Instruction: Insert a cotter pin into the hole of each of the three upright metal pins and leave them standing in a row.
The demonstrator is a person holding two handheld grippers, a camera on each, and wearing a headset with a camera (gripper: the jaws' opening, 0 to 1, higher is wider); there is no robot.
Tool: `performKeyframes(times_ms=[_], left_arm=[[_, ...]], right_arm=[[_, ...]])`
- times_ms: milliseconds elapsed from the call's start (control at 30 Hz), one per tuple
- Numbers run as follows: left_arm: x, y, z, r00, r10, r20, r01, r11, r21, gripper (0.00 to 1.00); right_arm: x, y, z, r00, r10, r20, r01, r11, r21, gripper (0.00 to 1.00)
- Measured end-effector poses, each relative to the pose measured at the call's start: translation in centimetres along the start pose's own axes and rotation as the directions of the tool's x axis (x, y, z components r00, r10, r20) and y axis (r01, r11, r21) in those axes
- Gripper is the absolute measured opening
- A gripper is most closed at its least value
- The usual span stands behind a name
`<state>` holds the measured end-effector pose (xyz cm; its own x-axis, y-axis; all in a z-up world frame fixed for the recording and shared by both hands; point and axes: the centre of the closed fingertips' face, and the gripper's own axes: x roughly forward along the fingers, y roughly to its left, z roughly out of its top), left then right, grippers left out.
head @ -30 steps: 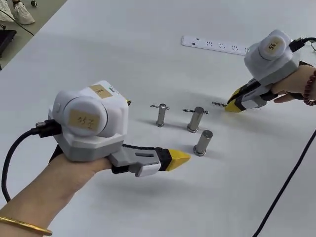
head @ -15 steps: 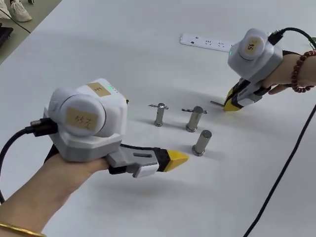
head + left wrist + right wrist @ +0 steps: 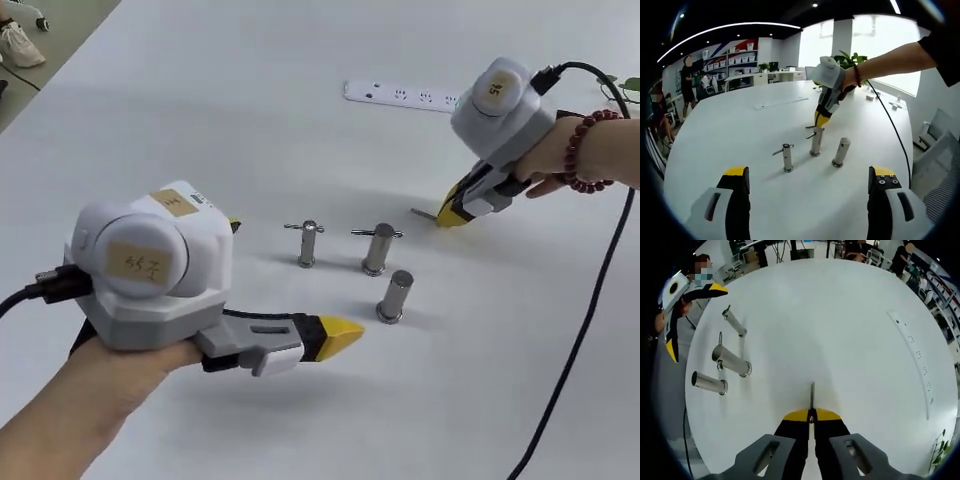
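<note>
Three upright metal pins stand on the white table. The left pin (image 3: 308, 243) and the middle pin (image 3: 377, 248) each carry a cotter pin through the top hole. The nearer pin (image 3: 396, 296) has a bare top. My right gripper (image 3: 447, 217) is to their right, shut on a thin cotter pin (image 3: 425, 213) that points toward the middle pin, low over the table. In the right gripper view the cotter pin (image 3: 812, 395) sticks out of the closed gripper (image 3: 812, 415). My left gripper (image 3: 345, 335) hovers open just left of the nearer pin, holding nothing (image 3: 808, 172).
A white power strip (image 3: 400, 95) lies at the far side of the table. A black cable (image 3: 590, 300) runs from the right gripper down along the right side. People stand by desks and shelves beyond the table's far edge in the left gripper view.
The head camera has shifted, so everything sits a little further left. The right gripper's body has tipped more upright over its tips, still holding the cotter pin. The three pins have not moved.
</note>
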<state>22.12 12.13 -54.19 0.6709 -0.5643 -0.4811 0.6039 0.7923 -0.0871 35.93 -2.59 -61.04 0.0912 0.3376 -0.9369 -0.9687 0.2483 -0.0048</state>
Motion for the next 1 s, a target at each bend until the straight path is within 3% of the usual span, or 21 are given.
performKeyframes(times_ms=[300, 467, 633, 1000], left_arm=[[0.0, 0.0, 0.2, 1.0, -0.001, 0.006, 0.001, 1.0, -0.009, 0.98], [-0.3, 0.2, 0.5, 0.9999, 0.006, 0.016, -0.006, 1.0, -0.02, 0.98], [-0.4, 0.5, 0.7, 0.9996, 0.01, 0.026, -0.009, 0.999, -0.031, 0.98], [-0.7, 0.0, 2.2, 0.9979, -0.001, 0.065, 0.004, 0.999, -0.039, 0.96]], right_arm=[[0.0, -0.2, 0.1, 0.9999, -0.016, 0.0, 0.016, 1.0, -0.005, 0.0], [-0.5, -0.6, 0.3, 0.9976, -0.041, 0.056, 0.039, 0.999, 0.03, 0.0], [-1.3, 0.1, 0.4, 0.9956, -0.058, 0.073, 0.058, 0.998, 0.008, 0.0], [-4.5, 2.8, 1.2, 0.9861, -0.096, 0.135, 0.105, 0.993, -0.057, 0.0]])
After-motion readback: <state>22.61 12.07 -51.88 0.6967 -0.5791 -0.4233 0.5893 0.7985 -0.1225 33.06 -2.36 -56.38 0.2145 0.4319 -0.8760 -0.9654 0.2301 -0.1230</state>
